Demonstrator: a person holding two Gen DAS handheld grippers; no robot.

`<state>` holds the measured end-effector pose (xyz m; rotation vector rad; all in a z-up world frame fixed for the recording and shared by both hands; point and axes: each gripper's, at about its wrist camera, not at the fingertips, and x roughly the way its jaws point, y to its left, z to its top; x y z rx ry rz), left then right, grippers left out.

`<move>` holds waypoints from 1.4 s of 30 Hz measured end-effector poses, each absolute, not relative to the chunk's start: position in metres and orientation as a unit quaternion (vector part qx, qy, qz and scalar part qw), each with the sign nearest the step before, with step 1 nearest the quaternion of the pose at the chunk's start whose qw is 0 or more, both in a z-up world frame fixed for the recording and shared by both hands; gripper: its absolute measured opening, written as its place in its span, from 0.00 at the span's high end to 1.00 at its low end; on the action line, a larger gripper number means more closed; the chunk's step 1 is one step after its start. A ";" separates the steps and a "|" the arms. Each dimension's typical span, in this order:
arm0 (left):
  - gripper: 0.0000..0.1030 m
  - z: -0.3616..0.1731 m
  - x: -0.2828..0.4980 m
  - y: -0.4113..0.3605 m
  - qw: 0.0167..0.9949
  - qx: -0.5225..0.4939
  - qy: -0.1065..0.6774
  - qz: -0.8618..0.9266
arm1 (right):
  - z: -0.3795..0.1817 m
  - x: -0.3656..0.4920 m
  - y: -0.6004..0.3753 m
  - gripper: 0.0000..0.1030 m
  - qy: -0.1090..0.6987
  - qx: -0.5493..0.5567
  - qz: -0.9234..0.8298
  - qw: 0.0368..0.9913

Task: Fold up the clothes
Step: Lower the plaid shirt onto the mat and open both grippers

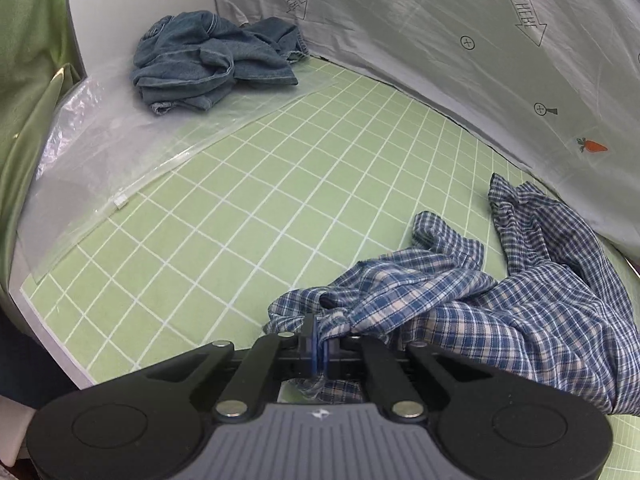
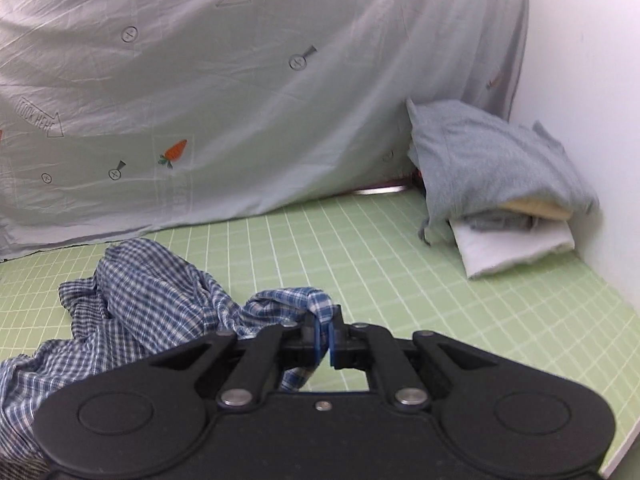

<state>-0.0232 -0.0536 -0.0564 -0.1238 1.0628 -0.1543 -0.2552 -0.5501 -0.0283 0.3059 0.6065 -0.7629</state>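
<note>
Around the plaid shirt (image 1: 500,308), the green grid mat (image 1: 256,216) lies bare toward the far left, giving open passage up to the clear plastic bag (image 1: 100,152) and the crumpled denim garment (image 1: 208,60) resting on it. Just behind the shirt, the carrot-print sheet (image 2: 240,100) hangs as a backdrop and closes that side. To the shirt's far right, bare mat runs to a stack of folded clothes (image 2: 500,188) against the white wall (image 2: 592,80).

We see a makeshift laundry-folding corner: a table (image 1: 280,184) under green grid cloth, a carrot-print sheet (image 2: 240,100) hung as backdrop, white walls (image 2: 592,80), crumpled jeans (image 1: 212,60) and folded clothes (image 2: 500,192) piled aside.
</note>
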 end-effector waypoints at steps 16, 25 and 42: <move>0.17 -0.034 -0.022 -0.041 0.875 -0.088 0.474 -0.052 | -0.064 -0.251 -0.529 0.21 0.316 0.337 -0.399 0.792; 0.14 -0.027 -0.007 -0.026 0.874 -0.150 0.454 -0.084 | -0.099 -0.234 -0.475 0.12 0.316 0.521 -0.309 0.731; 0.14 -0.041 0.017 -0.045 0.871 -0.110 0.470 -0.088 | -0.120 -0.194 -0.467 0.91 0.440 0.320 -0.261 0.797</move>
